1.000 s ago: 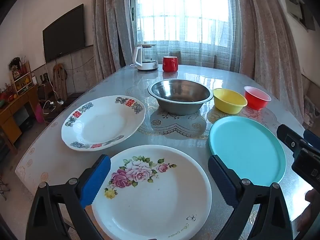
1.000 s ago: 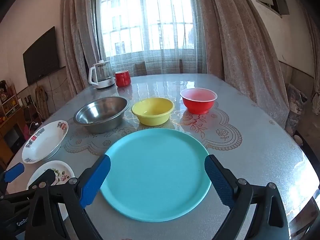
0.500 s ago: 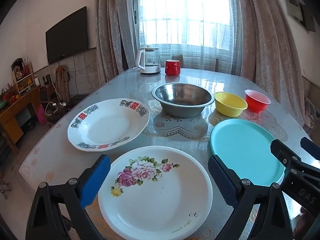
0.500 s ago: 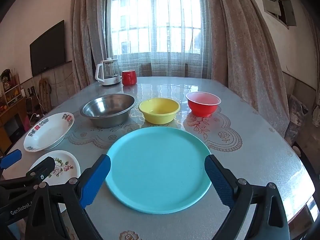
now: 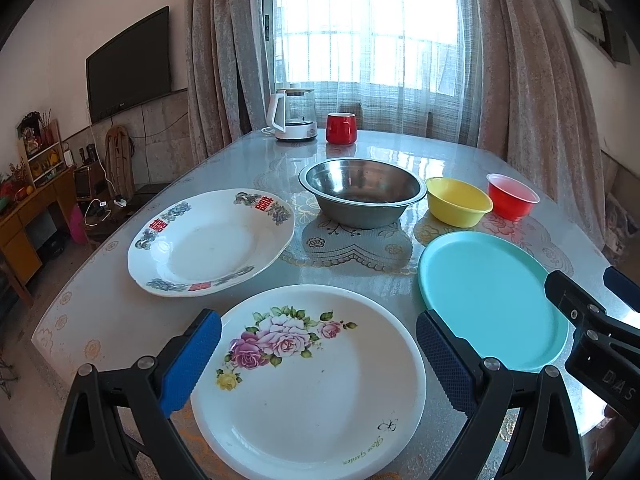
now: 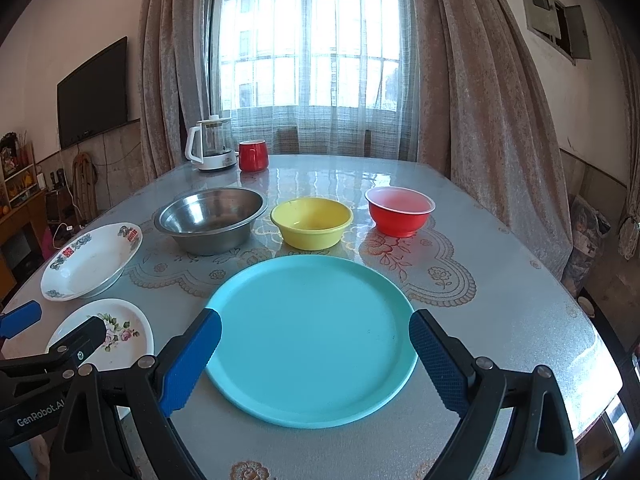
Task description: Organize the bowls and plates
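Nothing is stacked yet; you're at the start. Far left sits the white double-happiness patterned plate (image 5: 210, 242), near left the white rose-printed plate (image 5: 308, 376) with your left gripper (image 5: 318, 354) wide open above it, holding nothing. Far row: steel bowl (image 5: 362, 192), yellow plastic bowl (image 6: 312, 222), red plastic bowl (image 6: 399, 210), each apart. The round teal plastic plate (image 6: 310, 338) lies near right, your right gripper (image 6: 314, 354) spread wide over it, empty. All the nesting is left.

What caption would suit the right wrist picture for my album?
Open right tongs hover over a turquoise plate, with steel bowl, yellow bowl and red bowl lined up behind.
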`<state>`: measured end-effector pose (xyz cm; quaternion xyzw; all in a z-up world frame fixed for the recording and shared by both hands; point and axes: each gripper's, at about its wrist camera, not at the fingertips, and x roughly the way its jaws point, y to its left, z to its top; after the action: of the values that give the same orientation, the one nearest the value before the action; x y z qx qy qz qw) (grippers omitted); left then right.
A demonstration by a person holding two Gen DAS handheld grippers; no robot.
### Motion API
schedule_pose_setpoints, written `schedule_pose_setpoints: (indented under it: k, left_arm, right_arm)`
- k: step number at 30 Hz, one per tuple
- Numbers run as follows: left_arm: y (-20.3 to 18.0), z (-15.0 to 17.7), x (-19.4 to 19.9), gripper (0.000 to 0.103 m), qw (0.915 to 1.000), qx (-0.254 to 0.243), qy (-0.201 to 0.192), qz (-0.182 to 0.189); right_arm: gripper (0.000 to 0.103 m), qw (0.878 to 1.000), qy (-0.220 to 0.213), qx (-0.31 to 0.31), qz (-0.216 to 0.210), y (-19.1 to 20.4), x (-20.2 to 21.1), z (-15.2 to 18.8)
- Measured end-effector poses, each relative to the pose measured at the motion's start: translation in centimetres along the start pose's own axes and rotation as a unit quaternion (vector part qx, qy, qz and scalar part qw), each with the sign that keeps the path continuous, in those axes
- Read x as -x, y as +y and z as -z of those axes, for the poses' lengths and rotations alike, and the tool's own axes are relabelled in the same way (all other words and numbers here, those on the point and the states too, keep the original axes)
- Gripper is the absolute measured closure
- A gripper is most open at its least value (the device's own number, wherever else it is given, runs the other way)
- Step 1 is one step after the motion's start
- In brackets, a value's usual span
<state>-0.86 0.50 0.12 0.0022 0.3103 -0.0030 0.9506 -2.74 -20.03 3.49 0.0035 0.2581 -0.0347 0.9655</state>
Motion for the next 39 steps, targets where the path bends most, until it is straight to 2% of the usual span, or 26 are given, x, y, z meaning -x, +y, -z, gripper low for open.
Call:
schedule_pose_setpoints:
  k: [14, 39]
  left_arm:
    - [-0.8, -0.8, -1.0, 0.004, 0.9999, -0.015, 0.002, -0.004]
    - [-1.0, -0.4, -0.2, 0.004, 0.9999, -0.017, 0.001, 0.004]
  right_arm:
    - [0.006, 1.000, 0.007, 0.000, -0.009, -0.1, -1.9, -0.5]
    - [0.006, 1.000, 0.007, -0.011, -0.004, -0.8, -1.3, -0.3]
